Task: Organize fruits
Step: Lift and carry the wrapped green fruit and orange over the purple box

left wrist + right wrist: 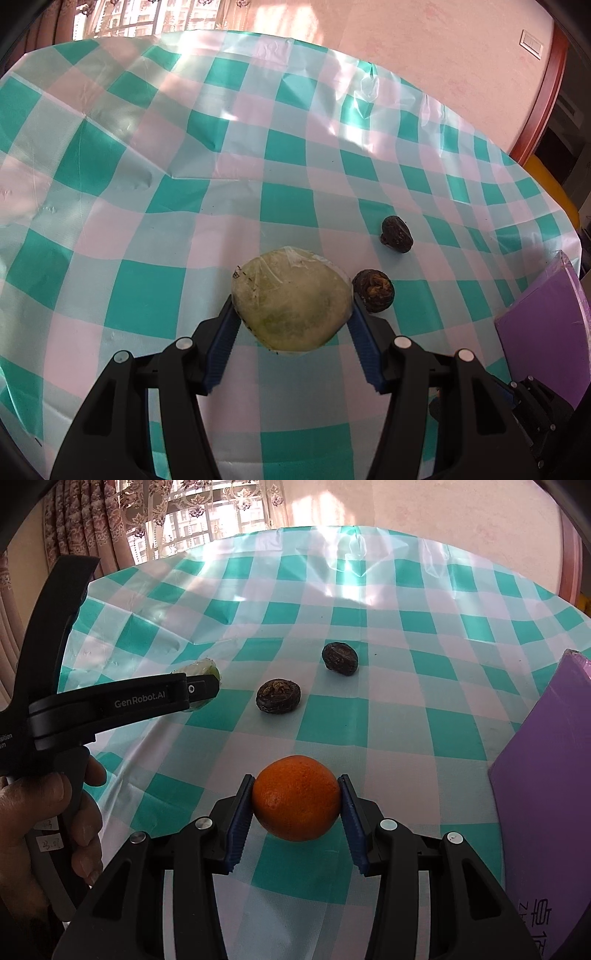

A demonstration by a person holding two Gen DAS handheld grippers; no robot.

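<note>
My left gripper (291, 314) is shut on a pale green fruit wrapped in clear film (291, 299), held just above the checked tablecloth. The same gripper (207, 690) and fruit (203, 666) show at the left of the right wrist view. My right gripper (295, 801) is shut on an orange (297, 797). Two dark brown wrinkled fruits lie on the cloth: the near one (373, 290) (279, 696) just right of the left gripper, the far one (397, 233) (340, 659) beyond it.
A purple box (543, 332) (546, 794) stands at the right on the green-and-white checked tablecloth (147, 184) (424, 664). The right gripper's body (532, 417) shows at the lower right of the left wrist view. A window, curtains and a pink wall lie behind the table.
</note>
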